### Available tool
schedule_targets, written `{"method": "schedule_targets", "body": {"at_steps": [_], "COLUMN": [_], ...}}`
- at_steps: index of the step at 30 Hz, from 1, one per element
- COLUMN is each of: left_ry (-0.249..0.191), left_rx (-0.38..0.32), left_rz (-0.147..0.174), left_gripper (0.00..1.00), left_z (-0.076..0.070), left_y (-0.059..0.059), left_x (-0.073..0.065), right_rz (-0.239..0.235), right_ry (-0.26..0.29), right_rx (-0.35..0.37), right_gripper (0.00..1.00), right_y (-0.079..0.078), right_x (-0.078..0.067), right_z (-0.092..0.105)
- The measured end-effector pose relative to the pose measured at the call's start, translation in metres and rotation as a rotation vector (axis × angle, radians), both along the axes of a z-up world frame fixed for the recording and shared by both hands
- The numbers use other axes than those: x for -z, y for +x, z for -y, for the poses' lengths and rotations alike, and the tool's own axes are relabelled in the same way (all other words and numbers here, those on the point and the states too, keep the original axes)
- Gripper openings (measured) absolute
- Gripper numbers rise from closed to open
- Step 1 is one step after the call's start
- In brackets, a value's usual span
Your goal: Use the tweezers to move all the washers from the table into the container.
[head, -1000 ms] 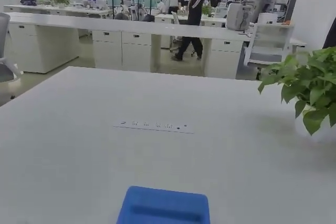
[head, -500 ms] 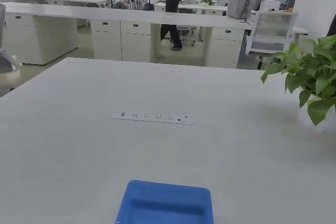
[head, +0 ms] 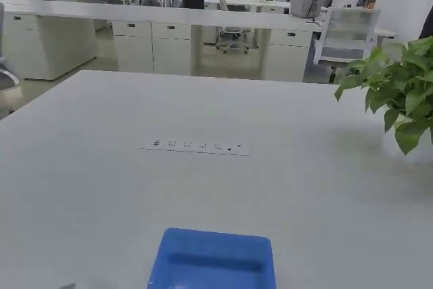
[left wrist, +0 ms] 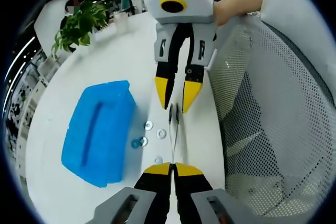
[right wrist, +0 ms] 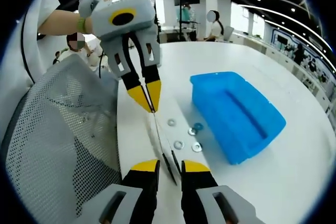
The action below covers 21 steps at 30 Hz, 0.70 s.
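Jaws, left gripper (left wrist: 172, 169): closed, pinching the joined tail of the tweezers (left wrist: 172, 135). Jaws, right gripper (right wrist: 169, 167): narrowly parted, straddling the two splayed arms at the tweezers' other end, with no firm hold evident. Tweezers: thin metal, held between the two grippers along the near edge of the desk (left wrist: 105, 56); whether they rest on the surface cannot be told. Washers (right wrist: 178, 144): four small silver rings plus one blue ring (right wrist: 198, 127), lying flat in a loose cluster between the tweezers and the container (right wrist: 236, 114), just beside its long wall, none inside it. Container: blue rectangular tray, apparently empty, near the desk's near edge. Other items: potted plant (head: 399, 93) at the right edge; socket strip (head: 196, 146) mid-desk; mesh panel (left wrist: 262, 103) just off the near edge. Hazards, as judged: the tweezers may drop off the near edge if the left jaws release before the right jaws clamp; an off-centre clamp may twist the arms so the tips cross; flat washers may skid under the tips and flick toward the edge.
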<state>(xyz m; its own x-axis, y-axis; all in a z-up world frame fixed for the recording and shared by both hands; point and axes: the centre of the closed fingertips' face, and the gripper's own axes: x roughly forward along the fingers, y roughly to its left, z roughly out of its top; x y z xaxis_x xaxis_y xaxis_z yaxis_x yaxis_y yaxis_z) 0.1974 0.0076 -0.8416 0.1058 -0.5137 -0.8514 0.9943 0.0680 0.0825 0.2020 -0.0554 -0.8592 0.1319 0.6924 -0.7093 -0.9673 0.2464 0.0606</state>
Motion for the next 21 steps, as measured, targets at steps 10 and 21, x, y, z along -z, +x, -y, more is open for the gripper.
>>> {"method": "schedule_targets", "body": {"at_steps": [10, 21], "left_ry": [-0.073, -0.065], "left_rx": [0.038, 0.070], "left_rz": [0.044, 0.056], "left_gripper": [0.00, 0.00], "left_z": [0.020, 0.032], "left_y": [-0.009, -0.006], "left_x": [-0.048, -0.067], "right_rz": [0.011, -0.013], "right_ry": [0.011, 0.104], "right_rx": [-0.073, -0.069], "right_gripper": [0.12, 0.09], "right_y": [-0.010, -0.003], "right_x": [0.000, -0.006], "right_z": [-0.015, -0.035]}}
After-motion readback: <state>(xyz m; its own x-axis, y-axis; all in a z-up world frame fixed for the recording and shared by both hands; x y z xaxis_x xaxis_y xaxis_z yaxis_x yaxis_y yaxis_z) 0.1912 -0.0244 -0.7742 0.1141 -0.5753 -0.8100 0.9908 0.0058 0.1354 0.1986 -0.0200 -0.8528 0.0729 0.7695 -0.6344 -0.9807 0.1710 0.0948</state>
